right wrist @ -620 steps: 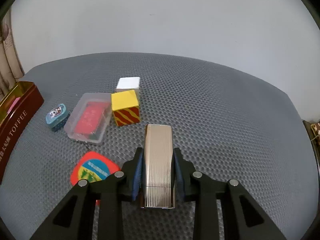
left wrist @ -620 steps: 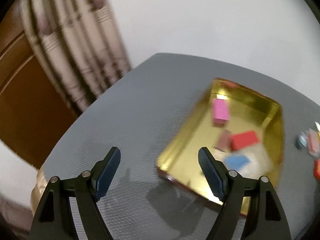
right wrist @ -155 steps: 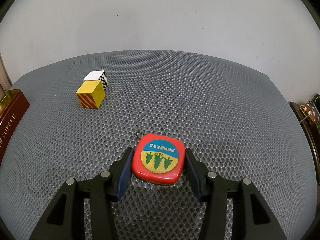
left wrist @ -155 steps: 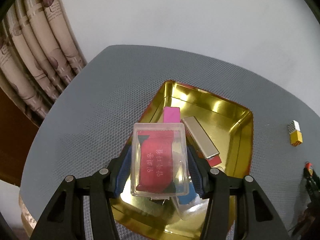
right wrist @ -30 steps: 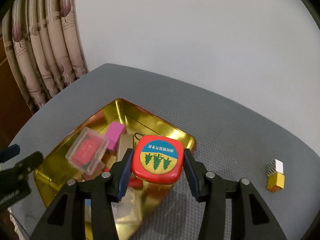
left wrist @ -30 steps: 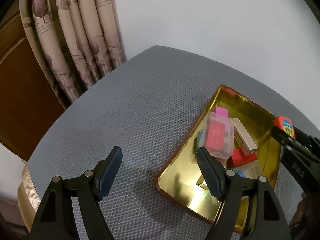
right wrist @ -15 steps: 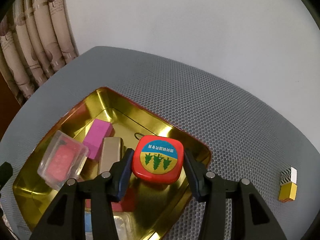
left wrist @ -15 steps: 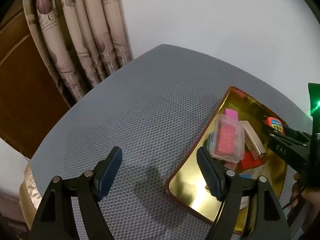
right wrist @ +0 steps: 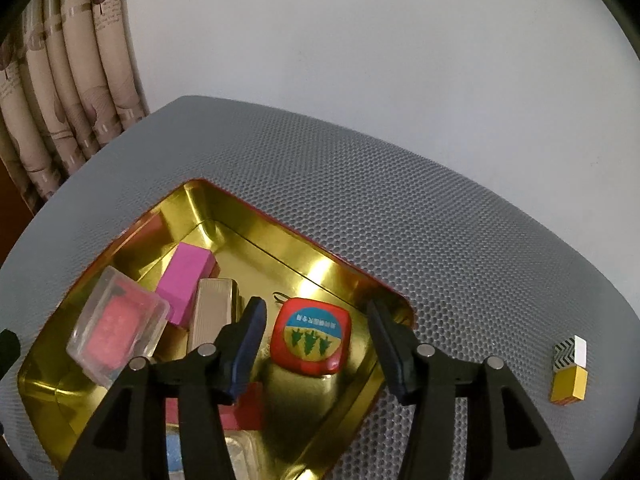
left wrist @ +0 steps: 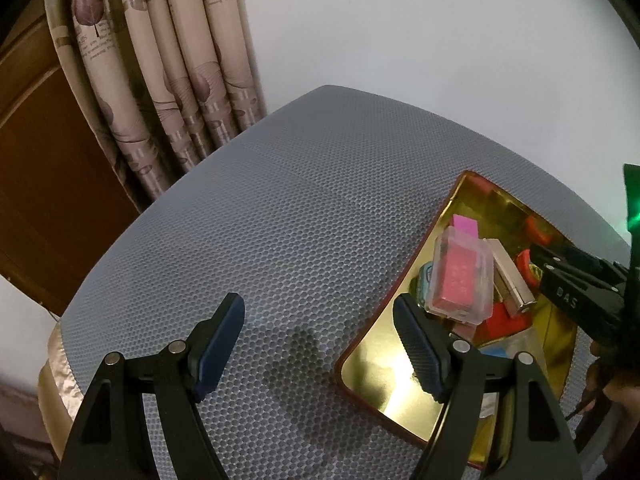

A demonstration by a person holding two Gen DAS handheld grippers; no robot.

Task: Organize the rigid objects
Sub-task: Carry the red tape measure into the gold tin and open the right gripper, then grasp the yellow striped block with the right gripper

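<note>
A gold tin (right wrist: 304, 236) on the grey mesh mat holds a pink block (right wrist: 186, 280), a clear box with a red card (right wrist: 116, 326), a ribbed gold case (right wrist: 212, 312) and a red tape measure (right wrist: 310, 336). My right gripper (right wrist: 315, 306) hangs over the tin with its jaws opening. The tape measure lies on the tin floor between the jaws, and neither pad touches it. My left gripper (left wrist: 318, 304) stands open over the bare mat, left of the tin (left wrist: 400, 280), holding nothing. From the left wrist, the clear box (left wrist: 460, 280) leans on other items.
A yellow cube (right wrist: 570, 384) with a white patterned cube (right wrist: 572, 352) behind it sits on the mat, right of the tin. Curtains (left wrist: 160, 80) hang past the mat's far left edge. A person's hand (left wrist: 612, 380) holds the right tool at the left wrist view's right edge.
The right gripper's jaws have widened and let go of the red tape measure, which now lies in the tin. The right gripper came lower over the tin. The left gripper stays open.
</note>
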